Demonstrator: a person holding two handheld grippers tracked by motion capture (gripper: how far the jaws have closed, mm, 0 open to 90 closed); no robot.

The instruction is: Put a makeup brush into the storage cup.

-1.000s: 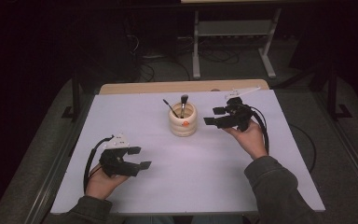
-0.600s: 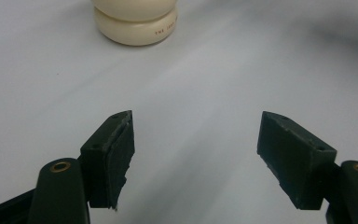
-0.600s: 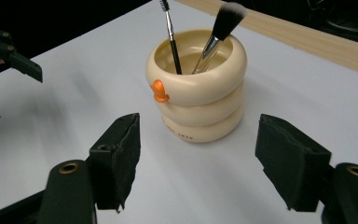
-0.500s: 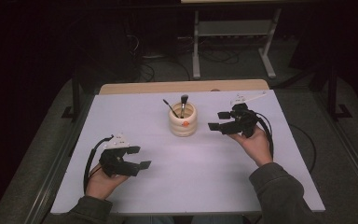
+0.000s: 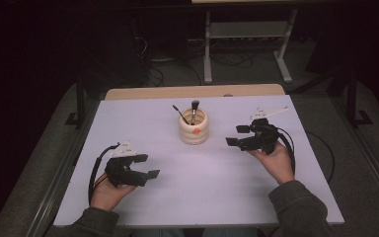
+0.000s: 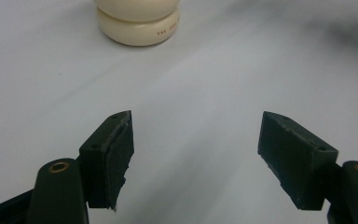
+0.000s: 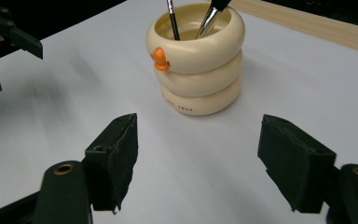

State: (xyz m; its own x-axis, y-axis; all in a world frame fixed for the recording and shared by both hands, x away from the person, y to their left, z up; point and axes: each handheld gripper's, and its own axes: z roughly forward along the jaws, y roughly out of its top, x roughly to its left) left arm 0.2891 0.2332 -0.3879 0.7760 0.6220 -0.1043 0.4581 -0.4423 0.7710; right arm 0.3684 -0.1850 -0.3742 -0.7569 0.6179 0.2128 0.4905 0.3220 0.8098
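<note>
— Looking at the right gripper (image 7: pixel 196 158): how do its jaws stand?
— Wide apart, just been opening, nothing between them; the left gripper (image 6: pixel 193 158) gapes empty too.
— And the cream ringed holder (image 5: pixel 193 126)?
— Mid-worktop (image 5: pixel 202 187), between the hands, apart from both, two brushes (image 5: pixel 194 110) standing inside.

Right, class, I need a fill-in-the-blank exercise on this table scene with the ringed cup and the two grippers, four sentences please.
1. The cream holder is shaped like ____ stacked rings.
2. ____ brushes stand inside it.
3. The small knob on its top ring is coloured ____.
4. The left gripper and the right gripper both have their jaws ____, with nothing between them.

Missing words: three; two; orange; open
</note>
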